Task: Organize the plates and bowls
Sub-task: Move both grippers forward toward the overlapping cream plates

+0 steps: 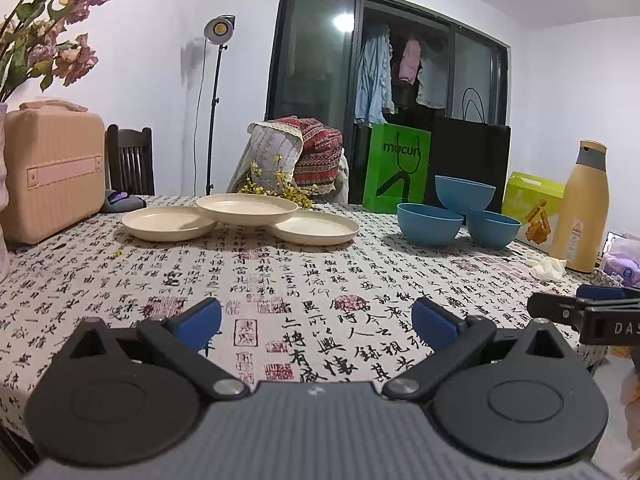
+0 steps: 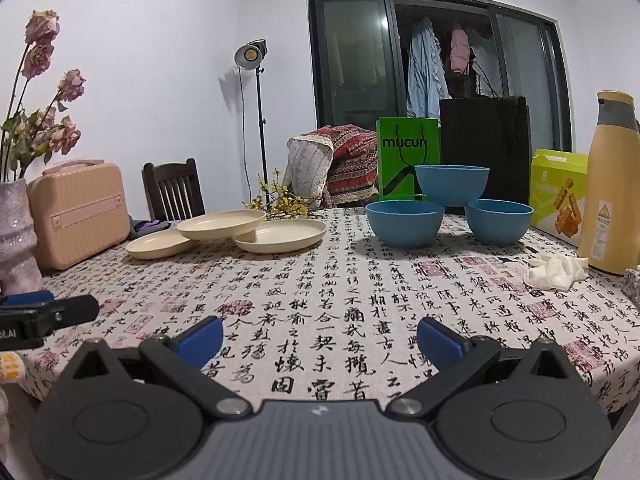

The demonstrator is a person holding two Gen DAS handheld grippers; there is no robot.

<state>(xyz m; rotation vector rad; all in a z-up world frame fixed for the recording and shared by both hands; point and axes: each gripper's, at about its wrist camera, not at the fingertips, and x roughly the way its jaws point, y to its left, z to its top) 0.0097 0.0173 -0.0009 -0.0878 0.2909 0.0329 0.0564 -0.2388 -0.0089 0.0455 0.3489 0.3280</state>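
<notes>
I see a wide surface [image 1: 320, 272] under a calligraphy-print cloth. At its far side, left of centre, lie three cream plates [image 1: 246, 208], one propped across the rims of the other two. To their right sit three blue bowls [image 2: 452, 186], one perched on the other two. They look light, stiff and smooth, probably plastic, so I would pinch a rim edge. My left tool [image 1: 316, 318] and right tool [image 2: 320, 336] both hover near the front edge, fingers spread wide and empty, well apart from the dishes.
</notes>
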